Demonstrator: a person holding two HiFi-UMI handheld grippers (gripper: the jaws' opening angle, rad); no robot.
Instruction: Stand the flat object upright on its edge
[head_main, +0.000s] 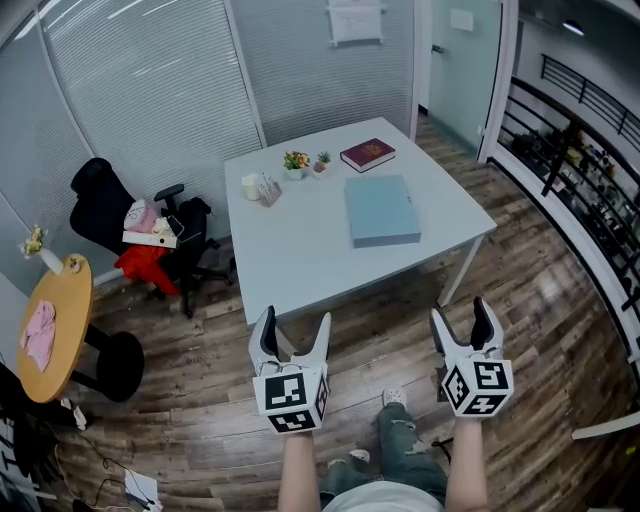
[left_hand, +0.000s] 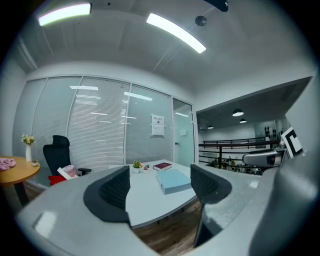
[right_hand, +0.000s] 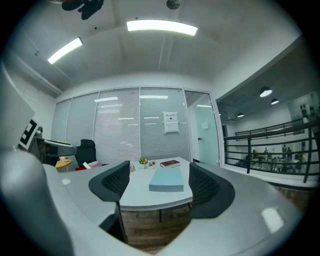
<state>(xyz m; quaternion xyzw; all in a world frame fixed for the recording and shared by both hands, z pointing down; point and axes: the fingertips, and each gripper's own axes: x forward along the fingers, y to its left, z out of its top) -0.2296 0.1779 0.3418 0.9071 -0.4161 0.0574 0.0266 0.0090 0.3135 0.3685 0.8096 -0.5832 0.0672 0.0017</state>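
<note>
- Two small pots stood near the far edge of the white desk: one pot held a plant with orange and yellow flowers, and the smaller pot just beside it held a green plant.
- A pale vase on the round wooden table at the left held a few yellowish flowers; a pink cloth lay on the same top.
- The black office chair beside the desk carried a pile of loose things, among them something red; what they were could not be made out.
- The flat object was a light blue, rectangular, book-like slab with a plain face, with no print legible at this range.
- It lay flat on its broad face on the right half of the desk, its long sides running away from the person.
- A dark red book lay flat just beyond it, apart from it, toward the far corner.
- Small white items sat left of the pots, too small to identify.
- The left gripper was held over the wood floor, short of the desk, its jaws spread wide with nothing between them.
- The right gripper was level with it and well apart from it, its jaws likewise wide open and empty.
- Both gripper views looked toward the desk from a distance, with the blue slab framed between the jaws.
</note>
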